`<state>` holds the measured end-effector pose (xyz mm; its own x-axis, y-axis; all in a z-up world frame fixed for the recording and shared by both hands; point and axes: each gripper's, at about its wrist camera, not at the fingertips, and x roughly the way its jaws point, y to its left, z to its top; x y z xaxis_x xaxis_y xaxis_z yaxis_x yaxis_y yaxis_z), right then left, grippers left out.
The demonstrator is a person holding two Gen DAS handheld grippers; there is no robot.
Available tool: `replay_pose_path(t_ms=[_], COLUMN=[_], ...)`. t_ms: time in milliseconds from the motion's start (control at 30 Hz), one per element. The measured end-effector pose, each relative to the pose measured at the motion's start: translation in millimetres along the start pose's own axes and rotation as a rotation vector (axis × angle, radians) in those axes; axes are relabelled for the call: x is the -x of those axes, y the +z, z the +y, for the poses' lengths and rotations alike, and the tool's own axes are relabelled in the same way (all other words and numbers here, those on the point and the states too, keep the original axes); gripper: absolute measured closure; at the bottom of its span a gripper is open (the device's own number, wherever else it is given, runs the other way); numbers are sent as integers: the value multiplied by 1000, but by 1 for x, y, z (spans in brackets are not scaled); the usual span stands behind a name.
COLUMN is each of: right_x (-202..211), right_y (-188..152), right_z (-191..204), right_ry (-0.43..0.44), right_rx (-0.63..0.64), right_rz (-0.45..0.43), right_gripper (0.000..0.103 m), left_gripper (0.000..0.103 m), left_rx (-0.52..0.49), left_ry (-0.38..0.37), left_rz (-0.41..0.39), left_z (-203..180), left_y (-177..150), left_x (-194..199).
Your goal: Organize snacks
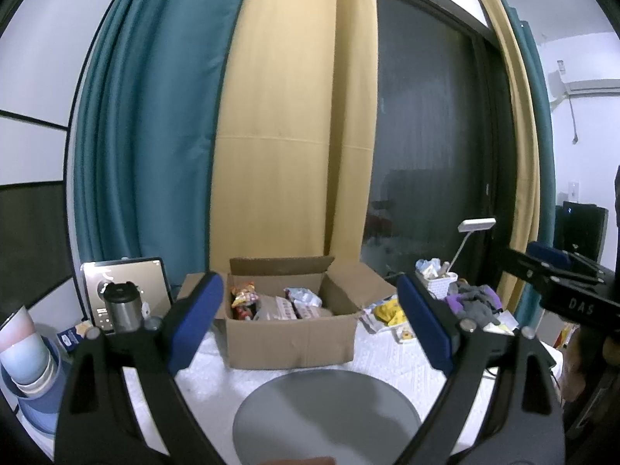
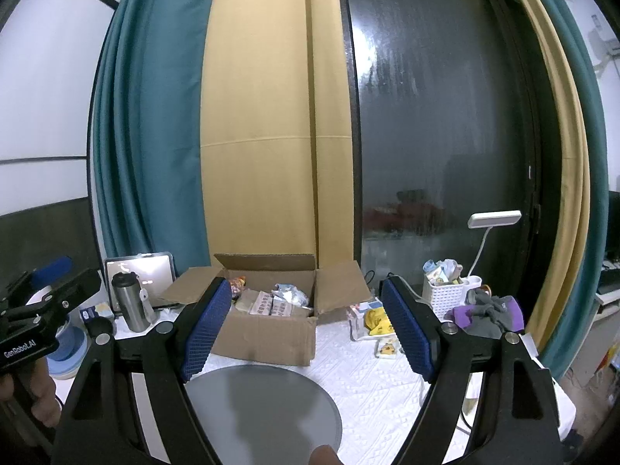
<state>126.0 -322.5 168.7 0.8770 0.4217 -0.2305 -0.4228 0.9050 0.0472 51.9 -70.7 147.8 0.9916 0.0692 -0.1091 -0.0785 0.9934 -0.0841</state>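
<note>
While both handheld grippers hang spread and empty above a white-clothed table (image 1: 387, 364), an open cardboard box (image 1: 290, 339) of snacks sits at the middle of it, flaps folded outward, in front of teal and yellow curtains (image 1: 279, 116). At far left in the left wrist view, a stack of pastel bowls (image 1: 27, 352) stands at the table's edge, with a small blue carton (image 1: 71, 337) just beside it. Next comes a steel travel mug (image 1: 121, 306) with a black lid, upright in front of a propped tablet (image 1: 131, 283). The left gripper (image 1: 310, 321) frames the box, its blue-padded jaws released and wide apart, nothing between them. Inside the box lie a red-and-yellow snack packet (image 1: 242, 298) at the left, flat wrapped packs (image 1: 286, 308) in the middle and a crinkled pale-blue bag (image 1: 304, 296) toward the right. A round grey plate (image 1: 329, 414) lies bare on the near side of the box. Right of the box, a yellow snack packet (image 2: 374, 319) rests on the cloth with a smaller packet (image 2: 387, 348) nearer the camera. The right gripper (image 2: 308, 325) likewise stands unclenched, holding nothing. Farther right, a white slatted basket (image 2: 443, 298) holds small items, a white desk lamp (image 2: 494, 219) rises behind it, and purple and grey cloth (image 2: 488, 312) lies bunched beside it. A dark window fills the wall behind.
</note>
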Motion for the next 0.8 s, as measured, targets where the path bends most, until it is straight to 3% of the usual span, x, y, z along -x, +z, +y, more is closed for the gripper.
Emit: replay_pose_path(t_ms=[800], right_x=[-1], right_y=[0], right_z=[0], right_ry=[1], right_rx=[1], right_rz=[1], right_gripper=[20], left_gripper=[11], left_rx=[-4], left_ry=[-20], left_rz=[7], left_z=[-1], left_y=[-1], left_x=[-4])
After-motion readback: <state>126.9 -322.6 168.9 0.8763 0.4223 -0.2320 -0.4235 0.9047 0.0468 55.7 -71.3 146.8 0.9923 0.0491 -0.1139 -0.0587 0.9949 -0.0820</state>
